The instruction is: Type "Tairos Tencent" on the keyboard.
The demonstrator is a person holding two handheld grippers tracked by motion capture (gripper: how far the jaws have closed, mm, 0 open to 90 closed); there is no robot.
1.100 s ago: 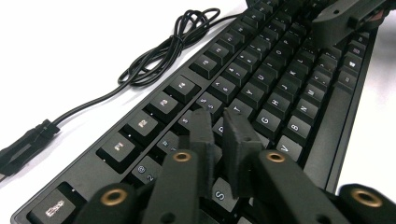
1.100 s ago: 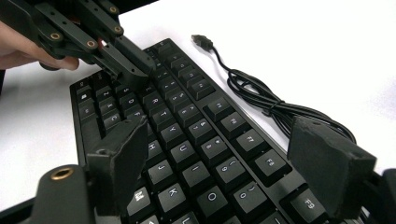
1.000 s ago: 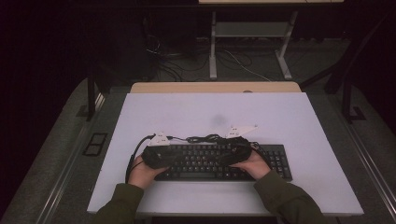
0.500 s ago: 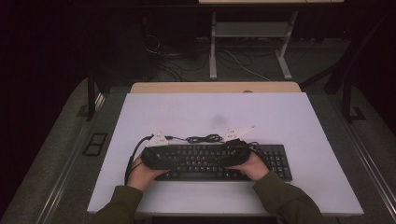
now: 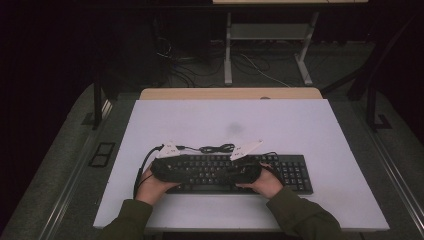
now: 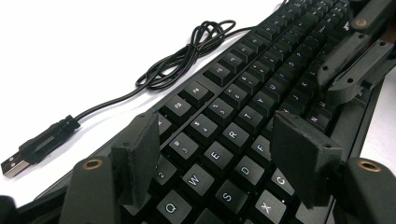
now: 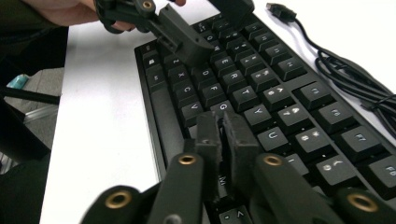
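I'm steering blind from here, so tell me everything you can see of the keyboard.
The keyboard is black plastic, full width with a number pad, white letters on its keys. It lies flat near the table's front edge. Its black cable is coiled behind it, the plug loose on the table. Both grippers hover over the keys: the left gripper open, the right gripper shut, nothing between them.

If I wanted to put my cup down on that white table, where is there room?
The white table is bare across its far half, beyond the coiled cable, and along the right edge past the keyboard. A narrower strip lies left of the keyboard. The near middle is crowded: both hands work the left gripper and right gripper over the keys.
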